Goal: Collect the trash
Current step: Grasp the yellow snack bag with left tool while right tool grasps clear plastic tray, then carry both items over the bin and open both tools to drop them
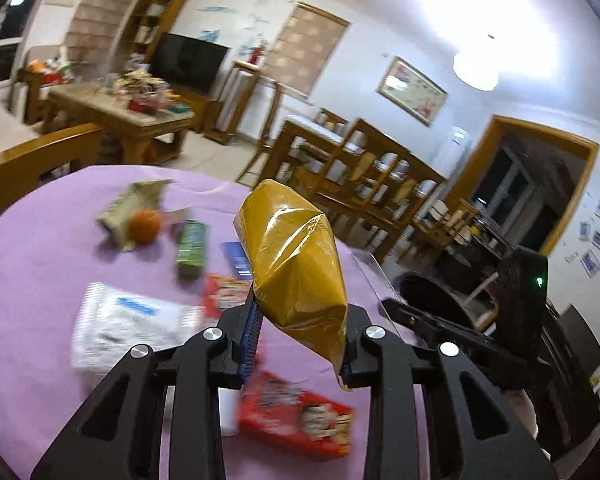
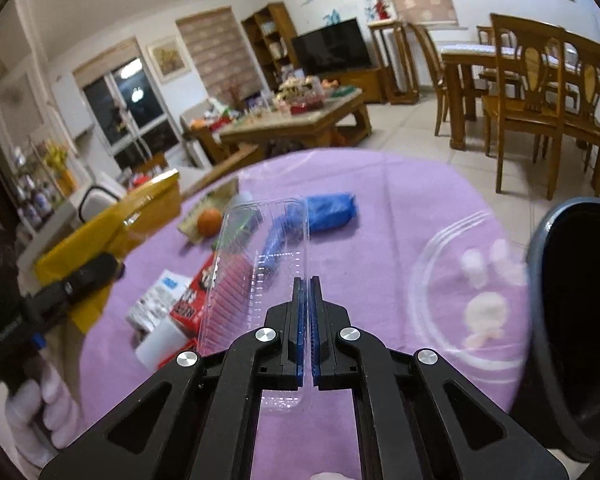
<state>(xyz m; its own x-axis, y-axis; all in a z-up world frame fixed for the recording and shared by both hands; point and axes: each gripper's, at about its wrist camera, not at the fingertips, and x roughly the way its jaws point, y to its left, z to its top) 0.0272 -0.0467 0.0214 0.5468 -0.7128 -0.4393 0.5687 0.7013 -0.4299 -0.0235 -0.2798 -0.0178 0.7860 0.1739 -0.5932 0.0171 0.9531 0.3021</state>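
Observation:
My left gripper (image 1: 300, 320) is shut on a yellow snack bag (image 1: 296, 260) and holds it upright above the purple table (image 1: 40, 260); the bag also shows in the right wrist view (image 2: 112, 224). My right gripper (image 2: 309, 292) is shut on the edge of a clear plastic tray (image 2: 260, 264), lifted over the table. A dark trash bin (image 2: 576, 320) stands at the table's right edge; it also shows in the left wrist view (image 1: 432, 296). On the table lie red packets (image 1: 300, 420), a white packet (image 1: 128, 328), a green packet (image 1: 192, 248) and an orange (image 1: 145, 225).
A blue wrapped bundle (image 2: 328, 210) and a clear round lid (image 2: 472, 292) lie on the table. A torn carton (image 1: 134, 204) sits by the orange. Wooden chairs (image 2: 540, 100), a dining table and a cluttered coffee table (image 2: 296, 120) stand beyond.

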